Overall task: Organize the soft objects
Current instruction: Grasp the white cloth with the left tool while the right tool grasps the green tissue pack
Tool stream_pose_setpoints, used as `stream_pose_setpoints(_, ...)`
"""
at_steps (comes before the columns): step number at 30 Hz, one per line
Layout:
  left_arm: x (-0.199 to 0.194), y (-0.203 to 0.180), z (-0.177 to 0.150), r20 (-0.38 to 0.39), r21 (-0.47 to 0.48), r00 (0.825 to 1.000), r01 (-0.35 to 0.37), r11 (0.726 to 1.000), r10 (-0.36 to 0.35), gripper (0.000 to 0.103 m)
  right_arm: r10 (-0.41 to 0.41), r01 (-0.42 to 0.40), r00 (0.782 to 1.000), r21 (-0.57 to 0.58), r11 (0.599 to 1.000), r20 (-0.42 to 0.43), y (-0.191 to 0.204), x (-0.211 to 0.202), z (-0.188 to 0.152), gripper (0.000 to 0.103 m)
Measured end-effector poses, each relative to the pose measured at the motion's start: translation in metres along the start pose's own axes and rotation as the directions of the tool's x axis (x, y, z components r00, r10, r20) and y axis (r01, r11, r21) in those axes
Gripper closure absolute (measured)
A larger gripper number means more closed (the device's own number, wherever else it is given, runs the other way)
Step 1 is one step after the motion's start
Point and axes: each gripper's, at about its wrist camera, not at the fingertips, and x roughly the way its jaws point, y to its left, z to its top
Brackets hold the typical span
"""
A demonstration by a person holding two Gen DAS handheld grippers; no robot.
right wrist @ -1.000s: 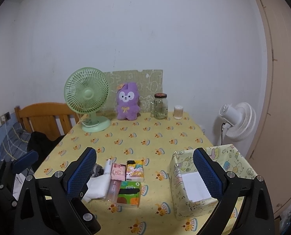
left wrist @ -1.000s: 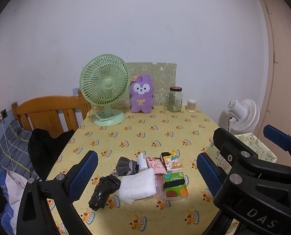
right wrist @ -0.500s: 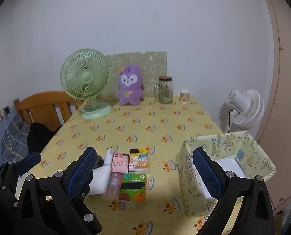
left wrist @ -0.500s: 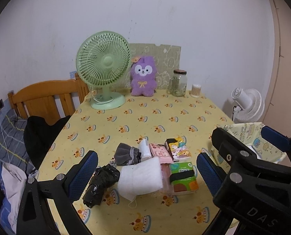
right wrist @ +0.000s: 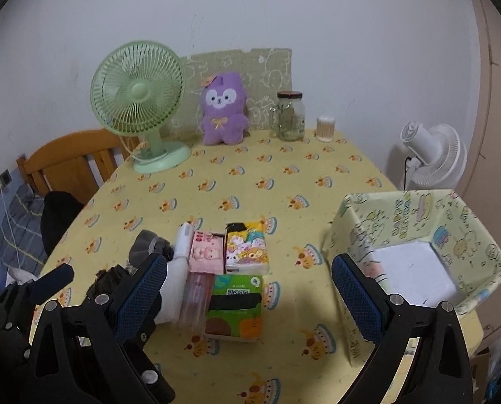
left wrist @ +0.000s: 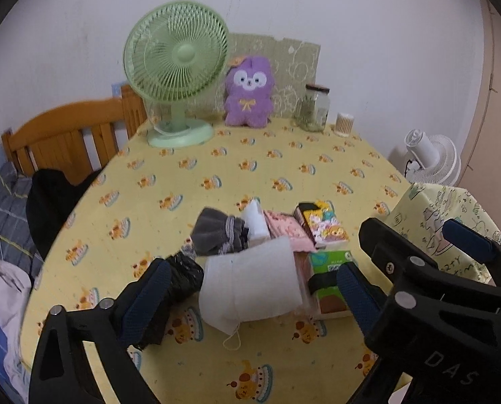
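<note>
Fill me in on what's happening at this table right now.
A person holds a gripper in each hand over a yellow table; both the left gripper and right gripper are open and empty. Nothing is grasped yet. A pile of soft things waits: a white face mask, a grey sock, a black bag and tissue packs. The patterned box to the right holds only something white at its bottom.

Dim, even indoor light; heavy fisheye warp, dark vignetted corners, slight blur.
</note>
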Motion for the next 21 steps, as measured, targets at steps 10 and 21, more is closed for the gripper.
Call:
stream_pose_setpoints(10,0.037,0.009,-0.009,-0.094,-0.023,0.995,-0.025,0.999,0.023,0.014,0.003,-0.005,0.995,-0.024,1.000,-0.096,0.005,0.037,-0.009,0.003)
stream_pose_setpoints(21,0.068,0.003,-0.017,-0.193,0.086,0.981,-0.011,0.996,0.028,0.046,0.033,-0.046,0.977,-0.060,0.997,-0.209,0.003,0.073,-0.021,0.003)
